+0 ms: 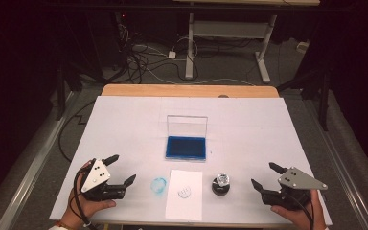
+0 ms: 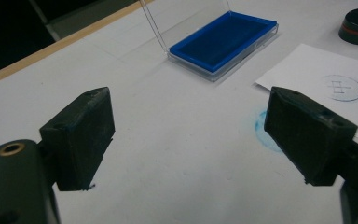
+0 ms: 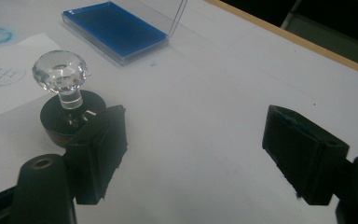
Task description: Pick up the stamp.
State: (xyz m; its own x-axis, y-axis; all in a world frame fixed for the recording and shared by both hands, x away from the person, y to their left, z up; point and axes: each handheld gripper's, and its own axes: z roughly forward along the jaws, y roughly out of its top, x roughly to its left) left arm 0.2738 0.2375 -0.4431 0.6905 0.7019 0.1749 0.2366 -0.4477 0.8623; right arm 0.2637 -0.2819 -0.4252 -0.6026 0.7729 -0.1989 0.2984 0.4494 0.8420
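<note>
The stamp (image 1: 221, 184) stands upright on the white table cover (image 1: 124, 120), black base down, clear faceted knob up; its long axis is vertical. It sits just right of the paper sheet (image 1: 184, 196), which bears a round blue imprint (image 1: 185, 192). The right gripper (image 1: 263, 176) lies to its right, near but apart, jaws spread, nothing between them. The left gripper (image 1: 123, 168) rests well apart at the far left, jaws spread and empty. The open blue ink pad (image 1: 186, 146) lies beyond the paper.
</note>
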